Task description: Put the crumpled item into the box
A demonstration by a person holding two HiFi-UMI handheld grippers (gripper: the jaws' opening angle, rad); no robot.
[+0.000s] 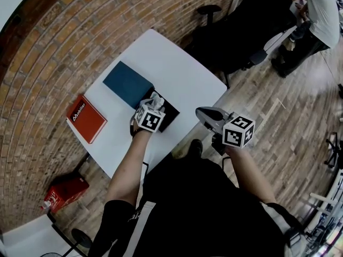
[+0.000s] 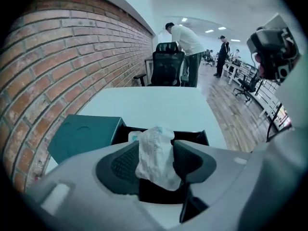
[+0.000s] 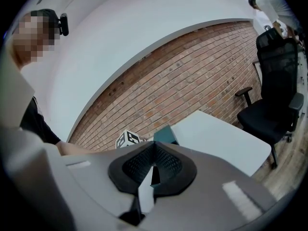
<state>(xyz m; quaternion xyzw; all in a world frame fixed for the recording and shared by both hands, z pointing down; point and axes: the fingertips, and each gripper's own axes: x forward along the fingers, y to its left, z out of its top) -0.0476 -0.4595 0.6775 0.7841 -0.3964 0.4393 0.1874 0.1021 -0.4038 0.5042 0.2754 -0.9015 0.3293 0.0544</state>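
A crumpled white item [image 2: 155,158] stands between the pads of my left gripper [image 2: 156,144], over the open black box [image 2: 193,136]. The jaws stand wide and I see no squeeze on the item, with a dark gap at its lower left. In the head view the left gripper [image 1: 153,105] hovers at the box [image 1: 170,114] near the table's front edge, and the crumpled item [image 1: 156,97] shows at its tip. My right gripper [image 1: 200,112] hangs beyond the table edge over the floor. Its pads meet at the tips, with nothing held [image 3: 153,146].
A teal lid [image 1: 127,83] lies beside the box on the white table [image 1: 177,63]. A red book [image 1: 86,118] lies at the table's left end. Black office chairs [image 1: 236,36] and a standing person [image 1: 319,15] are beyond the table. A red object [image 1: 65,190] sits on the floor.
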